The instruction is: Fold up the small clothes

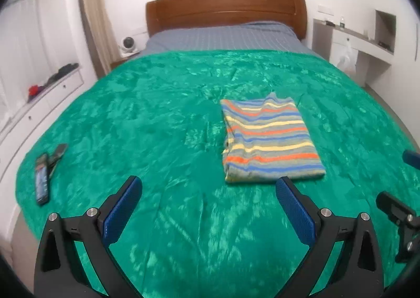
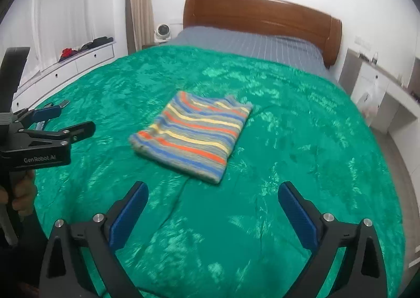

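Hovering w/ left gripper [image 1: 208, 187] & right gripper [image 2: 213, 193] both gaping wide, gripping nothing, near folded striped shirt [image 1: 270, 140] lying on green blanket [image 1: 157, 114].

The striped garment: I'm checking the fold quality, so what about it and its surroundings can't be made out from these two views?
- Striped garment: underside and inner layers hidden by its own top layer, both views; what kind of garment it is stays unclear.
- Its stripes are motion-blurred in the right wrist view.
- Dark flat items at the blanket's left edge: too blurred to identify.
- Right claw: cut off by the left wrist view's edge.
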